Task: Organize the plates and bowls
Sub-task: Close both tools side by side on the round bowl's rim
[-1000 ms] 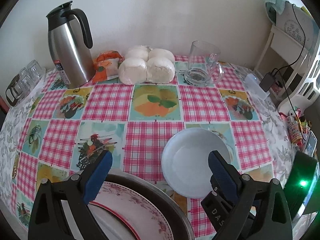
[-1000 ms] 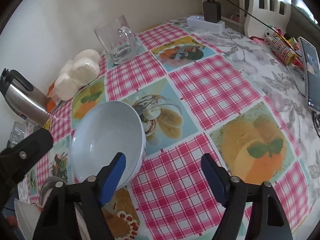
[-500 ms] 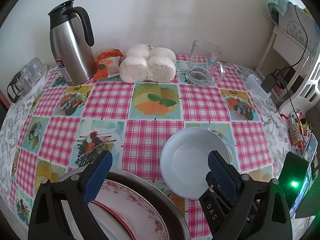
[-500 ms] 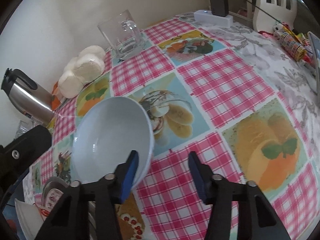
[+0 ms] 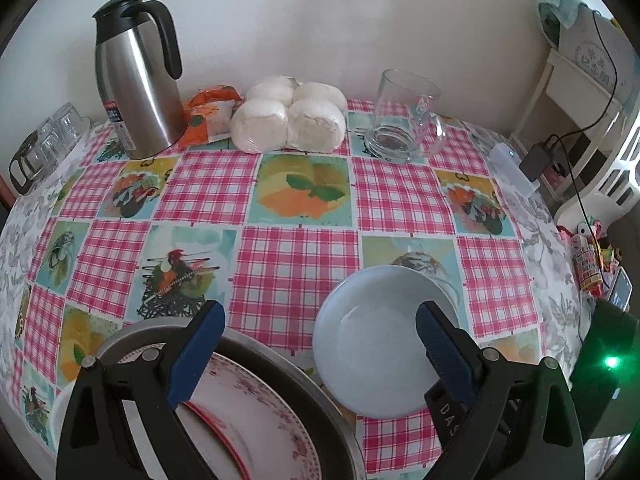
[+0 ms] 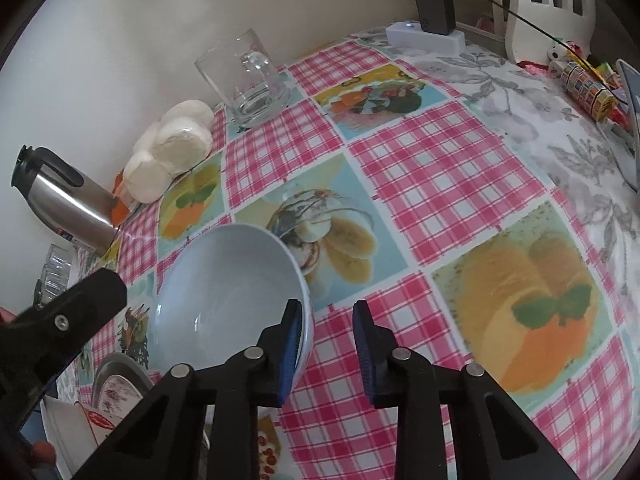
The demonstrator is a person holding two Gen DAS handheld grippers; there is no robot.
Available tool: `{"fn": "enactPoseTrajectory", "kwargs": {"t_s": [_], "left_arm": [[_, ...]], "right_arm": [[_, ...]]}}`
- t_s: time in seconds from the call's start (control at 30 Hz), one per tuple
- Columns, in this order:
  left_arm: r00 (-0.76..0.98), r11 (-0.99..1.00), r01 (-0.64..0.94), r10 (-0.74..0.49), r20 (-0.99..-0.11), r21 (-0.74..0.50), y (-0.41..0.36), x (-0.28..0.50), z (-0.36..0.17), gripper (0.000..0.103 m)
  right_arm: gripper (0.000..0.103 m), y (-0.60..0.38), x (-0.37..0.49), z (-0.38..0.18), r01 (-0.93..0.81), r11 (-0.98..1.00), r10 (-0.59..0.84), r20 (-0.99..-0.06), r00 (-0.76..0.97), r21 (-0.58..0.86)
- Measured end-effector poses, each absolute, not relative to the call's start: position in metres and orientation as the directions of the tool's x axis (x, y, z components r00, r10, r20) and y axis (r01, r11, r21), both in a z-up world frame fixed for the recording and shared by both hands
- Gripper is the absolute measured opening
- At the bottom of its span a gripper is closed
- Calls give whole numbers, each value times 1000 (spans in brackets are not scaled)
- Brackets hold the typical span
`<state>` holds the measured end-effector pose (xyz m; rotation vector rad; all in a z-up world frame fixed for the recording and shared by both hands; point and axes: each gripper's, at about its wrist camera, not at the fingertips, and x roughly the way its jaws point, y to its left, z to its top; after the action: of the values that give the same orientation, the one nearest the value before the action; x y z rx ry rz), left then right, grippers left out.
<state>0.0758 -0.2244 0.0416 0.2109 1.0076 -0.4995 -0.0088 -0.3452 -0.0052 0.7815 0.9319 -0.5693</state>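
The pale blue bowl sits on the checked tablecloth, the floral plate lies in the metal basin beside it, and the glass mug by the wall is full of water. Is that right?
Not quite. The left wrist view shows the glass mug by the wall is empty. The pale blue bowl does sit on the checked tablecloth, and the floral plate lies in the metal basin beside it.

Both wrist cams sit close above the table, pitched steeply down toward the far wall. Shared: pale bowl, glass mug, steel jug.
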Motion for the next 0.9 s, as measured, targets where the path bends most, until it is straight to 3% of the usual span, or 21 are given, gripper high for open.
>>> {"fn": "enactPoseTrajectory", "kwargs": {"t_s": [0.2, 0.63, 0.9], "left_arm": [[431, 857, 514, -291, -854, -32, -235, 68, 34, 92], [359, 834, 548, -307, -881, -67, -248, 65, 13, 52], [348, 827, 558, -306, -886, -67, -251, 64, 7, 38]], "right_arm": [[26, -354, -18, -4, 737, 589, -106, -873, 477, 331], [26, -359, -24, -11, 746, 578, -95, -880, 465, 331], [26, -360, -27, -13, 747, 568, -82, -878, 471, 347]]}}
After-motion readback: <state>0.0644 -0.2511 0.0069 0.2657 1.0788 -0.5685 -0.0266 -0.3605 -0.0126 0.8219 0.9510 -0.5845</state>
